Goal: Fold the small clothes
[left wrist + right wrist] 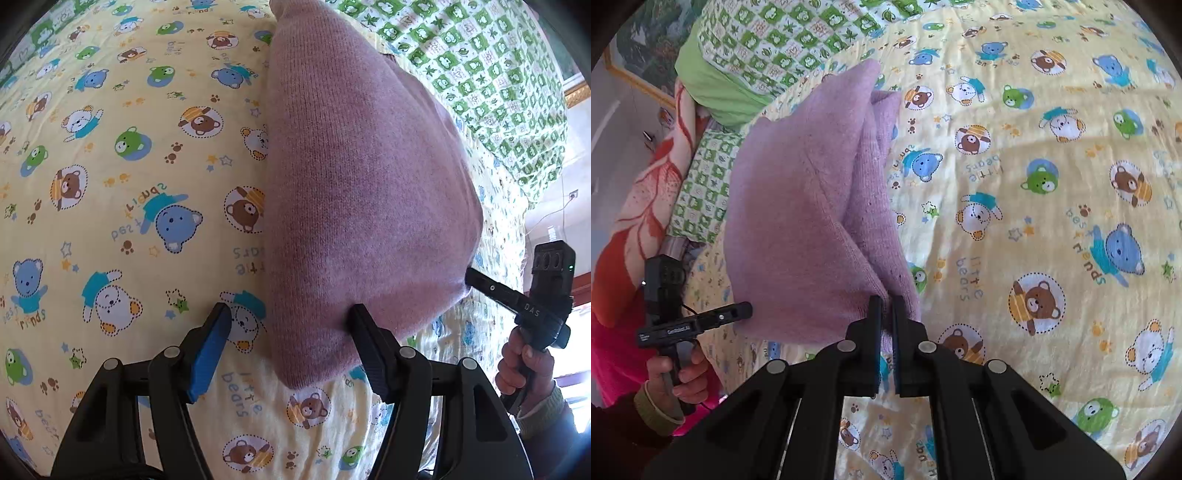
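Observation:
A small purple knitted garment (362, 192) hangs lifted above the yellow bear-print bedsheet (110, 184). My left gripper (291, 317) is open; the garment's lower corner lies between its fingers, against the right finger. My right gripper (886, 306) is shut on the garment's near corner (812, 221) and holds it up, folded into two hanging layers. In the left wrist view the right gripper (471, 277) pinches the garment's right edge. In the right wrist view the left gripper (748, 308) points at the garment's left side.
A green-and-white patterned quilt (498, 85) is heaped at the head of the bed; it also shows in the right wrist view (768, 44). An orange-and-cream blanket (642, 206) lies at the left bed edge. The bedsheet (1034, 221) stretches out beside the garment.

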Demonstrator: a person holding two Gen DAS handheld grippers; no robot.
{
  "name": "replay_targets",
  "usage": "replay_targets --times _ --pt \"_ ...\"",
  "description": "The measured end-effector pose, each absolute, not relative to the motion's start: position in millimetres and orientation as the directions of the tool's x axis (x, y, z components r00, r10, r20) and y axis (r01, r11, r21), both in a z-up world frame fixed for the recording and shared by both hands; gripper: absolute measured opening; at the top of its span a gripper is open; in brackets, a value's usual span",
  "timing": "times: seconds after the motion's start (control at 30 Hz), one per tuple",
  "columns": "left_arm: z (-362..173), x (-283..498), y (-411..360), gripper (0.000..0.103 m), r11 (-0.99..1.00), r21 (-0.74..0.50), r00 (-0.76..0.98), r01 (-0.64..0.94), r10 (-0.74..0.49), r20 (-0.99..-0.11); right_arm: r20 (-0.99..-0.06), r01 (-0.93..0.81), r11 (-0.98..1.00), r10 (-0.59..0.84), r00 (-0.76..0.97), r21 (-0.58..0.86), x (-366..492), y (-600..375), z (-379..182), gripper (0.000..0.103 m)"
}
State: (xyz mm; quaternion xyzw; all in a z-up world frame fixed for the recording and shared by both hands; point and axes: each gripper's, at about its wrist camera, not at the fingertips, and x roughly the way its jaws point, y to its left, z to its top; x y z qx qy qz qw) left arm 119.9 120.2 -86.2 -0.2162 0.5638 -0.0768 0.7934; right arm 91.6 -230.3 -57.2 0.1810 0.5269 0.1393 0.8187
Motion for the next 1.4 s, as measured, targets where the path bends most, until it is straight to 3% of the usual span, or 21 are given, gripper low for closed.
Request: replay_targets --times 0.33,0.5,0.63,0.73,0.83,1.0,1.07,1.13,1.2,1.4 --pt "-75.6 97.4 125.1 0.068 0.912 -0.386 0.393 -0.141 -0.306 -0.867 -0.818 -0.065 0.952 0.291 0.497 0.299 79.3 -215.4 -15.1 0.008" --pt "-70.0 83.6 120.0 0.068 0.923 -0.364 0.403 -0.127 -0.287 -0.869 -0.769 -0.161 0.927 0.371 0.520 0.338 71.4 -187.6 -3.8 0.008" --pt "-66.0 71.2 117.0 0.068 0.935 -0.338 0.404 -0.108 -0.269 -0.874 -0.808 -0.203 0.924 0.381 0.449 0.323 83.2 -164.5 -23.7 0.009" --pt "-58.0 61.1 112.9 0.068 0.940 -0.326 0.426 -0.102 -0.255 -0.868 -0.861 -0.100 0.959 0.284 0.422 0.267 97.1 -178.0 -49.7 0.009" --pt "-50.7 49.7 112.0 0.069 0.947 -0.306 0.446 -0.099 -0.232 -0.864 -0.841 0.015 0.934 0.316 0.440 0.358 102.3 -206.9 -62.7 0.009" --pt "-43.9 35.5 112.7 0.070 0.959 -0.269 0.475 -0.094 -0.194 -0.858 -0.821 -0.021 0.942 0.301 0.485 0.334 80.1 -195.0 -41.3 0.010" --pt "-43.7 31.5 111.2 0.070 0.964 -0.249 0.487 -0.095 -0.173 -0.856 -0.814 -0.031 0.946 0.293 0.502 0.321 71.0 -188.7 -33.6 0.013" --pt "-42.1 25.2 107.2 0.071 0.971 -0.221 0.508 -0.097 -0.143 -0.849 -0.803 -0.035 0.950 0.283 0.524 0.312 62.4 -185.1 -27.2 0.030" --pt "-40.9 20.0 104.1 0.074 0.977 -0.189 0.530 -0.098 -0.109 -0.841 -0.793 -0.034 0.953 0.270 0.546 0.301 53.3 -182.8 -21.4 0.039" --pt "-40.8 1.8 91.7 0.076 0.989 -0.116 0.571 -0.091 -0.044 -0.820 -0.780 -0.060 0.968 0.232 0.581 0.243 25.4 -169.2 -17.2 0.049"
